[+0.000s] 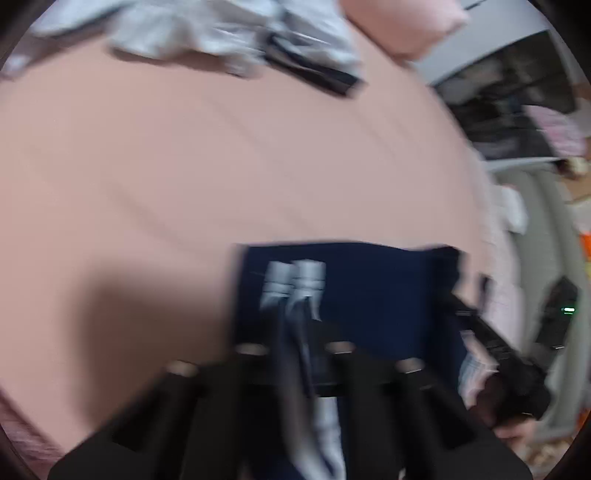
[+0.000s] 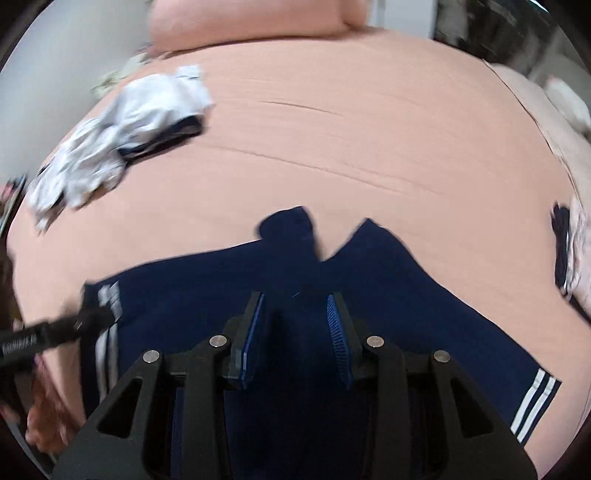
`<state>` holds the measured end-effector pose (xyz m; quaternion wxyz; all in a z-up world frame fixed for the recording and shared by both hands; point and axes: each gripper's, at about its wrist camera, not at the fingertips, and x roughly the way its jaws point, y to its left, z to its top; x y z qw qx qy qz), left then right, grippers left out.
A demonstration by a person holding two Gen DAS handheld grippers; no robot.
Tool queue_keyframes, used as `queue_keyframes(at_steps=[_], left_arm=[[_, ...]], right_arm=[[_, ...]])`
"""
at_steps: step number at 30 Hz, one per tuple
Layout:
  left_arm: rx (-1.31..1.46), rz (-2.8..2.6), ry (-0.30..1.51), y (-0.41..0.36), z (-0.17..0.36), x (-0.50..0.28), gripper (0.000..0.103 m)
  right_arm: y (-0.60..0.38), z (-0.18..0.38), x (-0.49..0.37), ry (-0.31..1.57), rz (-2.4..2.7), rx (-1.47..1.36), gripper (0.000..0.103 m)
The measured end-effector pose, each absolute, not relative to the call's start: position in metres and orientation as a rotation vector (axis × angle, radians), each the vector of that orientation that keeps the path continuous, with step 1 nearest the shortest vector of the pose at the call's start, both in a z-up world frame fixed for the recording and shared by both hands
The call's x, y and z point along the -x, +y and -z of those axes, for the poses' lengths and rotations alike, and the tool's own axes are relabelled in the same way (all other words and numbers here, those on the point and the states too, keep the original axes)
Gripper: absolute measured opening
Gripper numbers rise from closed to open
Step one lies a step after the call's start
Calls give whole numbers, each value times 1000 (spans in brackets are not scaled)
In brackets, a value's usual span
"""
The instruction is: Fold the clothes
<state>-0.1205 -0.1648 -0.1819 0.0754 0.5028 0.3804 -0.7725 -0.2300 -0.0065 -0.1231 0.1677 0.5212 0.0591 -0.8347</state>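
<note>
Navy shorts (image 2: 229,295) beneath parted right gripper (image 2: 295,306); left gripper (image 1: 293,275) pinches striped edge.

a pink bed (image 2: 369,122) fills both views. a pink pillow (image 2: 251,18) lies at its top edge. a pale wall (image 2: 44,66) stands upper left in the right view; dark shelves (image 1: 517,99) blur upper right in the left view.
</note>
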Motion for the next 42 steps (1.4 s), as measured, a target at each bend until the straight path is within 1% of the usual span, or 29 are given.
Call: queue_keyframes(at_steps=[2, 3, 6, 10, 12, 14, 16, 17, 18, 19, 20, 21, 23, 24, 27, 30, 32, 34, 37, 40, 42], left_arm=[[-1491, 2282, 1234, -171, 186, 116, 3], [-1483, 2276, 1231, -172, 184, 114, 3], [-1461, 2247, 1090, -168, 173, 108, 3], [-1488, 2237, 950, -164, 171, 114, 3], [-1478, 2232, 942, -162, 171, 117, 3], [-1453, 2238, 940, -174, 171, 110, 3], [-1397, 2243, 930, -178, 166, 106, 5], [-1375, 2231, 890, -179, 163, 106, 16], [-1350, 2214, 836, -182, 160, 105, 36], [-1337, 2209, 829, -184, 160, 104, 44], [-1334, 2210, 842, -187, 160, 104, 48], [-1359, 2211, 856, -190, 164, 106, 48], [-1417, 2207, 811, -190, 171, 115, 48], [-1445, 2209, 773, -190, 174, 124, 49], [-1462, 2218, 766, -193, 174, 129, 50], [-1429, 2223, 760, -192, 168, 128, 50], [-1396, 2229, 742, -189, 162, 126, 50], [-1424, 2334, 650, -166, 153, 130, 50], [-1576, 2523, 389, -116, 150, 134, 50], [-1591, 2652, 197, -76, 145, 126, 50], [-1638, 2702, 161, -56, 147, 125, 50]], right_arm=[[1, 124, 236, 103, 2405, -1500, 35], [3, 122, 237, 83, 2413, -1497, 35], [1, 116, 235, 116, 2410, -1457, 36], [-15, 135, 253, 263, 2366, -1534, 37], [-22, 143, 263, 265, 2362, -1547, 37], [-27, 147, 268, 263, 2384, -1530, 43], [-31, 146, 269, 264, 2398, -1516, 44], [-32, 145, 269, 262, 2400, -1511, 44], [-32, 142, 269, 252, 2401, -1505, 44], [-31, 137, 268, 216, 2400, -1488, 44], [-27, 131, 266, 171, 2406, -1463, 44], [-25, 127, 265, 144, 2413, -1448, 44], [-24, 122, 268, 113, 2417, -1440, 44], [-23, 124, 270, 133, 2412, -1462, 44], [-22, 135, 277, 230, 2419, -1539, 44], [3, 117, 265, 33, 2391, -1495, 44], [24, 99, 243, -58, 2381, -1447, 44], [46, 86, 212, -89, 2377, -1419, 44], [80, 85, 164, -104, 2344, -1437, 45], [104, 103, 122, 34, 2426, -1498, 45], [118, 114, 104, 125, 2517, -1523, 45]])
